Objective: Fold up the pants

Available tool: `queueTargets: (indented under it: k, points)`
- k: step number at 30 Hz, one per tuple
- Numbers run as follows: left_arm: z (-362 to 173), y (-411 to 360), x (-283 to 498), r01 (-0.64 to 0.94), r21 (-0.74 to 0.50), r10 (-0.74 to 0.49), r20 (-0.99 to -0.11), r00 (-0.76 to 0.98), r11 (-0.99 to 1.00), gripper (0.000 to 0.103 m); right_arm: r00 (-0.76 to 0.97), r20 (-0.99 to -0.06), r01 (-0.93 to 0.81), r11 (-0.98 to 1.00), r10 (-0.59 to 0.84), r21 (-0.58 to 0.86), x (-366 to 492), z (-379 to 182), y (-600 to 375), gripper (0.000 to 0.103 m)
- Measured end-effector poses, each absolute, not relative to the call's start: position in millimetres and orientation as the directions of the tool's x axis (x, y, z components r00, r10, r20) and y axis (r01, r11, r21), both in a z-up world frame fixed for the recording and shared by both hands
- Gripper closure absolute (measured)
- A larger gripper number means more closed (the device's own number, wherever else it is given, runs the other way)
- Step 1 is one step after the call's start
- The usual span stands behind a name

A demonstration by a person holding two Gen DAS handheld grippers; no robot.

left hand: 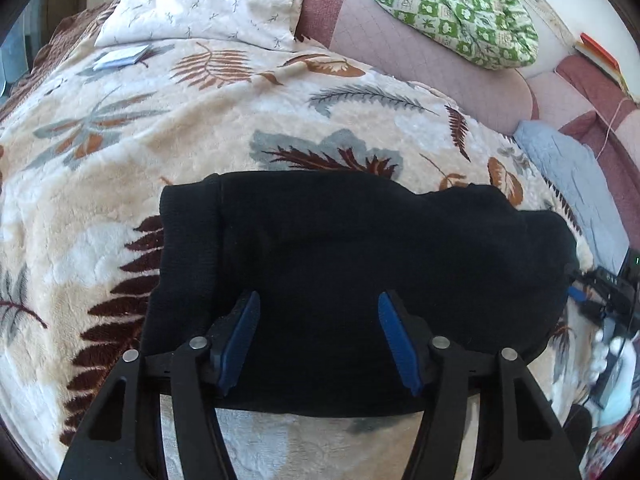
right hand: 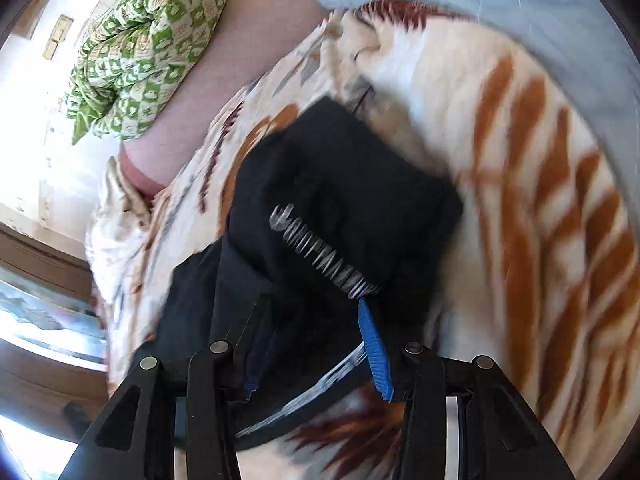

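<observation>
1 black pants (left hand: pixel 352 280), folded. 2 hand-held grippers: left hand-held gripper (left hand: pixel 319 342), right hand-held gripper (right hand: pixel 308 344). 1 leaf-print blanket (left hand: pixel 168 128). 1 green patterned quilt (left hand: pixel 452 8). 1 white pillow (left hand: pixel 208 0). 1 grey-blue cloth (left hand: pixel 572 184). 1 small booklet (left hand: pixel 120 57). 1 orange-edged book (left hand: pixel 600 56).

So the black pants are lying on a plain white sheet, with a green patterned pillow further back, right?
Not quite. The black pants lie on a cream blanket printed with brown and grey leaves, not a plain white sheet; the left wrist view shows the pattern clearly. The green patterned pillow is indeed further back.
</observation>
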State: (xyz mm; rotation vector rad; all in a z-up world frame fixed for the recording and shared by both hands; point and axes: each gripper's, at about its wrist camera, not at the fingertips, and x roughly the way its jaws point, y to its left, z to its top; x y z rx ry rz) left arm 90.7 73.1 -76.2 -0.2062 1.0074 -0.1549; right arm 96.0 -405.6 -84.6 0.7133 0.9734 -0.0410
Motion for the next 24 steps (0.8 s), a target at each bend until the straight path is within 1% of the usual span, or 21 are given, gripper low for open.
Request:
queueTargets:
  k: [1,4,5,8,10,11,14,19,22,24]
  points:
    - [-77.2,72.0,89.6,0.044,-0.228,-0.217,-0.82,0.53,0.973,0.041,0.568,-0.793,0.345,0.811,0.221,0.473,100.3,-81.1,-403.3,0.057]
    - [-79.4,69.4,82.4,0.088,-0.186,-0.203,-0.811,0.549,0.979,0.041,0.533,-0.834,0.338,0.868,0.142,0.364,108.2,-68.6,-388.4,0.056]
    - [-79.7,69.0,80.0,0.098,-0.177,-0.202,-0.809,0.553,0.979,0.041,0.533,-0.837,0.335,0.878,0.123,0.342,107.1,-61.7,-385.5,0.055]
    - [-80.6,68.4,74.1,0.119,-0.156,-0.196,-0.802,0.564,0.98,0.041,0.571,-0.816,0.344,0.876,0.09,0.338,94.0,-38.6,-385.7,0.052]
    - [-80.5,67.8,72.8,0.122,-0.152,-0.195,-0.797,0.571,0.981,0.041,0.612,-0.782,0.318,0.869,0.117,0.379,85.0,-23.4,-384.6,0.052]
    - [-80.2,67.4,73.1,0.12,-0.154,-0.195,-0.797,0.572,0.981,0.041,0.623,-0.768,0.294,0.864,0.151,0.409,81.4,-19.7,-383.1,0.049]
    - [-76.4,69.0,71.3,0.108,-0.179,-0.208,-0.795,0.57,0.978,0.041,0.601,-0.747,0.163,0.871,0.285,0.464,88.1,-17.6,-354.9,0.049]
    - [-75.0,70.9,68.2,0.106,-0.193,-0.218,-0.794,0.567,0.976,0.041,0.536,-0.752,-0.016,0.895,0.383,0.445,121.7,-23.7,-286.7,0.049]
    - [-77.0,70.3,63.4,0.104,-0.194,-0.218,-0.785,0.58,0.975,0.041,0.487,-0.777,-0.092,0.908,0.399,0.409,151.0,-32.6,-247.6,0.049]
    - [-79.2,69.0,60.1,0.107,-0.191,-0.216,-0.777,0.592,0.976,0.041,0.464,-0.804,-0.131,0.926,0.373,0.354,168.2,-36.5,-223.0,0.049]
